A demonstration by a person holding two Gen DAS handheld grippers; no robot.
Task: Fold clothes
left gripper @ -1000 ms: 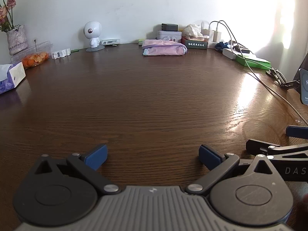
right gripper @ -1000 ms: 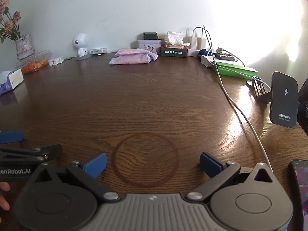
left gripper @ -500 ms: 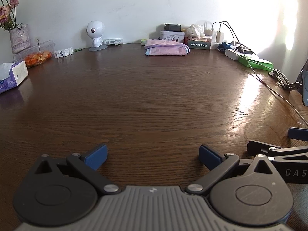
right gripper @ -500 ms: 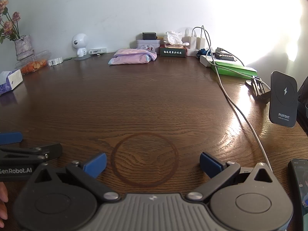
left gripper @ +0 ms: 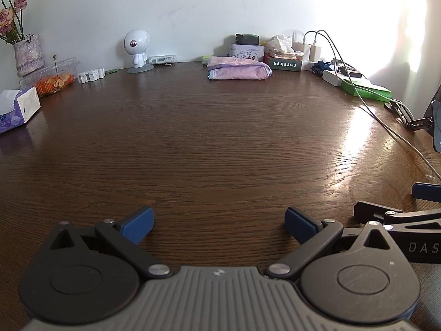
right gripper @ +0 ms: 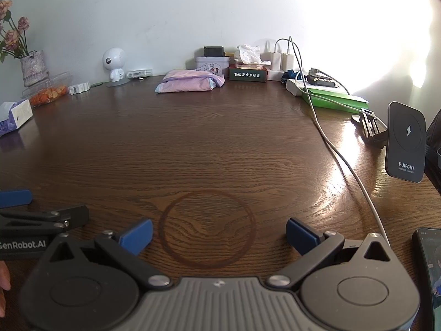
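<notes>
A folded pink and lilac garment (left gripper: 238, 68) (right gripper: 190, 81) lies at the far edge of the dark wooden table (left gripper: 215, 143), close to the wall. My left gripper (left gripper: 219, 223) rests low near the table's front edge, open, with nothing between its blue pads. Beside it on the right, my right gripper (right gripper: 219, 233) is open too, over a round ring stain (right gripper: 207, 229) in the wood. Each gripper shows at the edge of the other's view. Both are far from the garment.
Along the back wall stand a white robot figure (left gripper: 137, 49), a tin (left gripper: 246, 50), a green box (left gripper: 285, 64) and chargers (left gripper: 310, 49). A tissue box (left gripper: 18, 109) and a fruit tray (left gripper: 52, 78) sit left. A cable (right gripper: 333, 149), a wireless charger (right gripper: 405, 142) and a phone (right gripper: 428, 273) are right.
The left wrist view has tilted slightly, so the far objects sit a little lower and further right in it. Both grippers stay open and nearly still.
</notes>
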